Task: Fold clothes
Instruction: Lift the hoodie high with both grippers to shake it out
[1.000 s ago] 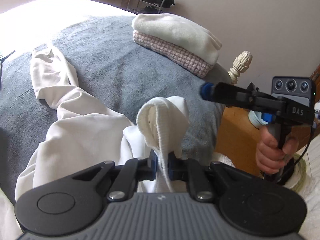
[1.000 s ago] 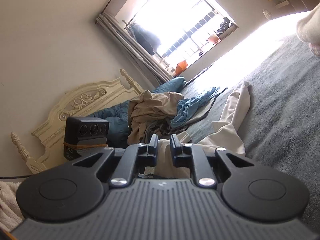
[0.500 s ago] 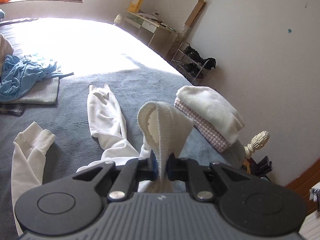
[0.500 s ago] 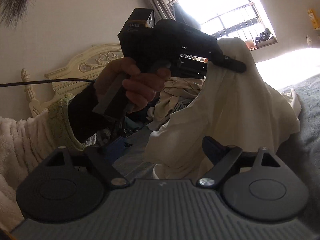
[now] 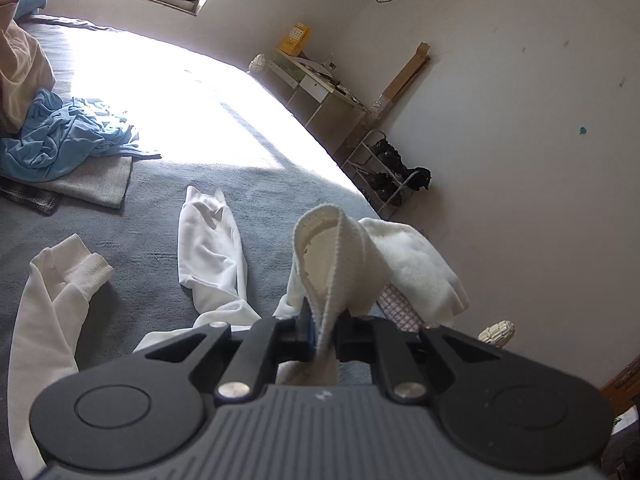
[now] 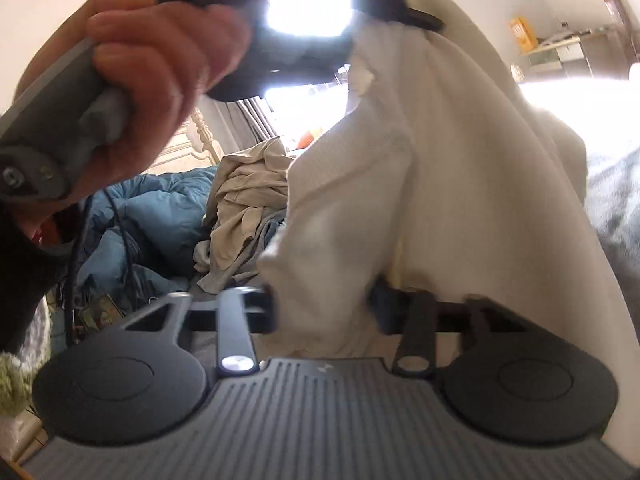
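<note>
A white sweatshirt (image 5: 210, 248) lies spread on the grey bed cover (image 5: 152, 216), with one cuffed sleeve (image 5: 80, 268) at the left. My left gripper (image 5: 324, 320) is shut on its ribbed hem (image 5: 332, 248), which stands up in a loop above the jaws. In the right wrist view the same sweatshirt (image 6: 460, 184) hangs from the left gripper (image 6: 400, 8), which a hand (image 6: 152, 52) holds at the top. My right gripper (image 6: 324, 312) is low on the hanging cloth. Its jaws are closing with a bunch of cloth between them and still stand well apart.
A folded cream garment (image 5: 412, 264) on a pink checked one (image 5: 400, 312) sits near the bed's right edge by a bedpost knob (image 5: 496, 332). A blue garment (image 5: 60, 136) and a grey cloth (image 5: 96, 184) lie far left. Beige clothes (image 6: 248, 192) are heaped by the headboard.
My left gripper has risen and turned with the hem, so the far room now shows. My right gripper swung over to the hanging sweatshirt, opened wide, then narrowed around the cloth.
</note>
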Demonstrator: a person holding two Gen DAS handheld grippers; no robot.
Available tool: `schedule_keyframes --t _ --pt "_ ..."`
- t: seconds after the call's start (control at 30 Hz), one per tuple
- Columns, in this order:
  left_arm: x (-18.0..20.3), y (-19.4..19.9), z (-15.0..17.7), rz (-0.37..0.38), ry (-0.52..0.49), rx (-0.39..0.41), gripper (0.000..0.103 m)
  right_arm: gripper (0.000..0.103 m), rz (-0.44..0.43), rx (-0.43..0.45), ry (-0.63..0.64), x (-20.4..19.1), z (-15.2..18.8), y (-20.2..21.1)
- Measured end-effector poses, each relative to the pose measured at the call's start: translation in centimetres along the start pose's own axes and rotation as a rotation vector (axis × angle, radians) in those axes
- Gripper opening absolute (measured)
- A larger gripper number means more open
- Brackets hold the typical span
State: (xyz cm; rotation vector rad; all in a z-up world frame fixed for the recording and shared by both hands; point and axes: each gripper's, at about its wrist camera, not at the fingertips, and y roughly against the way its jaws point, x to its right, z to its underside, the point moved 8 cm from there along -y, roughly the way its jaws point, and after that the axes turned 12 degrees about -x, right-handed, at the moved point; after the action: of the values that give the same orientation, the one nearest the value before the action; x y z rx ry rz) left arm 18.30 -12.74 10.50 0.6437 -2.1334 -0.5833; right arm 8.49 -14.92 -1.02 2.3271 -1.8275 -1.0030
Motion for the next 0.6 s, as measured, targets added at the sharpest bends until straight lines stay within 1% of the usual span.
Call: schedule_keyframes --t 0.1,0.2,0.3,0.33,0.43,0.5,0.6 --pt "0.2 2.8 -1.1 0.020 0.025 0.103 0.010 0.015 0.041 0.036 0.037 1.4 -1.4 2.2" --pt "1.4 5.9 -2.5 0.057 0.032 0.207 0.009 0.014 0.091 0.123 0.110 1.8 -4.1 5.9" --pt "3.8 9.3 -4.0 0.123 0.015 0.282 0.008 0.013 0.153 0.244 0.212 2.1 -8.6 9.7" --pt "4.8 10.4 -4.4 0.133 0.002 0.311 0.008 0.013 0.171 0.284 0.245 2.3 -10.2 11.0" --pt "8.2 13.3 -5.4 0.148 -0.053 0.407 0.008 0.012 0.220 0.405 0.346 2.2 -14.3 15.8" --pt "10.5 15.0 -5.9 0.154 -0.086 0.468 0.008 0.012 0.253 0.490 0.414 2.0 -17.7 19.2" --pt "13.6 17.1 -6.4 0.146 -0.132 0.562 0.008 0.011 0.291 0.577 0.503 0.7 -22.0 22.6"
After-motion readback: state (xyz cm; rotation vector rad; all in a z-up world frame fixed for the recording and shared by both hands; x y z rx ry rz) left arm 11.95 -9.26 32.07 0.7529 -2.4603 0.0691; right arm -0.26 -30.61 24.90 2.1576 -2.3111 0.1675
